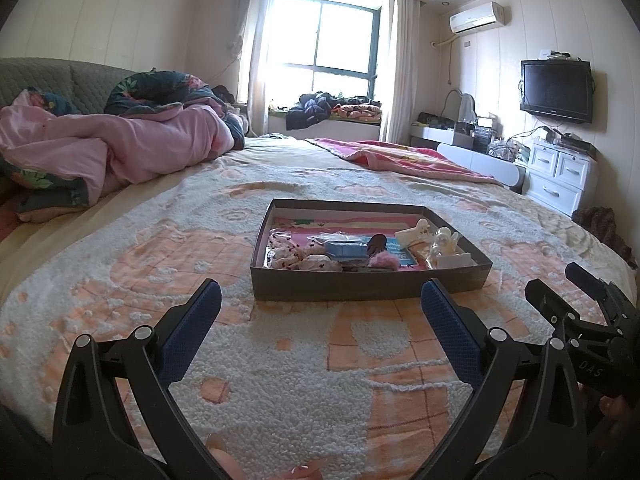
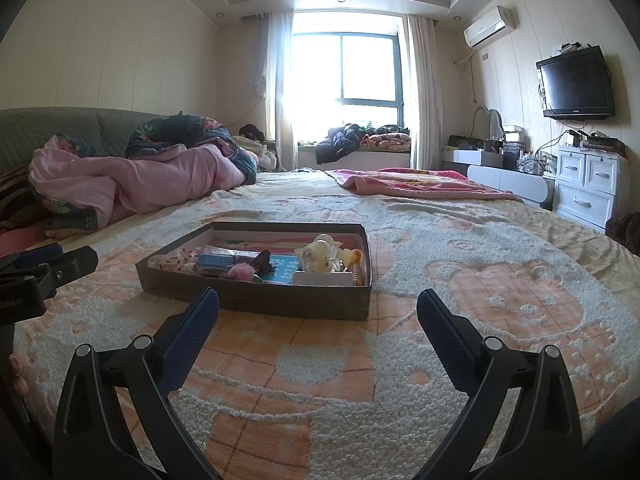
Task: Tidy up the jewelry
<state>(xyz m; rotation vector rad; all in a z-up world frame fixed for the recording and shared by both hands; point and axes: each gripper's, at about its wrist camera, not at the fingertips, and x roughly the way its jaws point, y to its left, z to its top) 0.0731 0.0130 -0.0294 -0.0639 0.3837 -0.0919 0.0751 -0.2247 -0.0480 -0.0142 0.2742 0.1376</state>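
A shallow grey cardboard tray (image 1: 360,286) is seen resting on the tufted bedspread (image 1: 280,380), just ahead of both tools, and the jewelry and hair pieces are gathered along its near side. The left gripper (image 1: 320,312) is held wide open over the bedspread with nothing between its blue pads (image 1: 192,328); the right gripper (image 2: 318,316) is likewise spread wide and empty, short of the tray's near wall. Within the tray, a pink fluffy piece (image 2: 242,271) and floral fabric scrunchies (image 1: 288,258) are judged to be soft and very light, so they can be pinched almost anywhere and will compress. The cream claw clips (image 2: 320,254) appear to be hard, glossy plastic, probably slippery and somewhat brittle, and are best taken across the body rather than the teeth. A small blue box (image 1: 346,250) and a white box (image 2: 322,278) are judged stiff and light, to be held by opposite flat sides. The tray itself is thin card on a yielding surface and is likely to slide or tip if pushed.
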